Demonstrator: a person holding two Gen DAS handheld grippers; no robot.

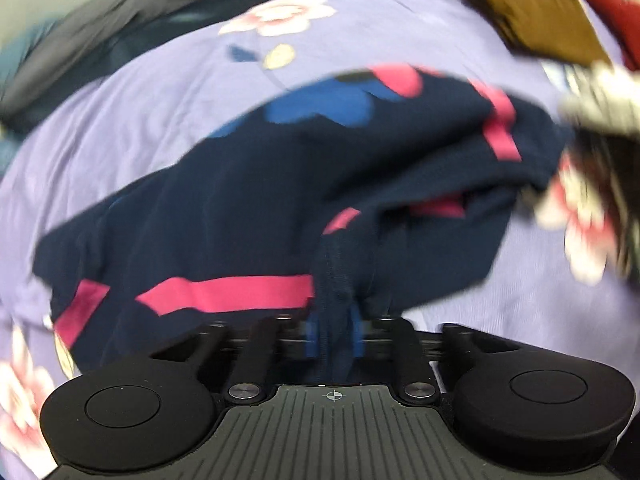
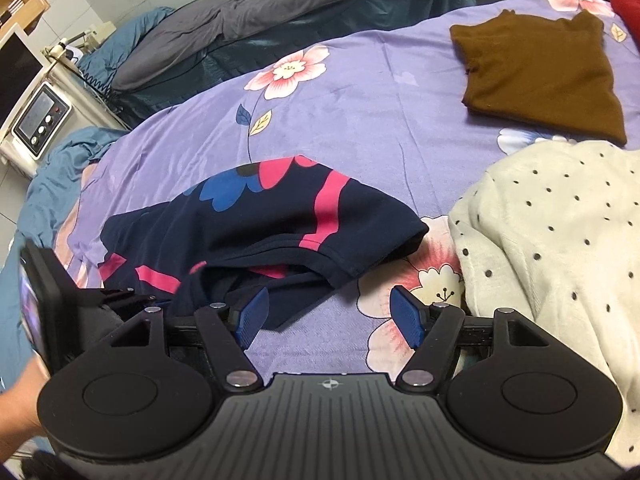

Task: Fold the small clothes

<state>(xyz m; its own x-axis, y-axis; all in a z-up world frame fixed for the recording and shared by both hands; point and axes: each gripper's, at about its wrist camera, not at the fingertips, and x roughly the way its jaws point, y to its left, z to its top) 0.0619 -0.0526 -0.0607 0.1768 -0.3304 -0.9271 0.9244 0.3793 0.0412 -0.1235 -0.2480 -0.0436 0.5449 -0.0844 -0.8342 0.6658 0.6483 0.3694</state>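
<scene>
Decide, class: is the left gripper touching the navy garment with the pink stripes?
Touching. The left wrist view shows the left gripper with its blue pads closed on a bunched fold of the navy garment, which runs down between them.

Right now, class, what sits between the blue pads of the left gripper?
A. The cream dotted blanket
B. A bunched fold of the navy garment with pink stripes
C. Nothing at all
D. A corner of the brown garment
B: in the left wrist view the left gripper has its blue pads drawn close on a bunched fold of the navy garment; the brown garment lies apart.
</scene>
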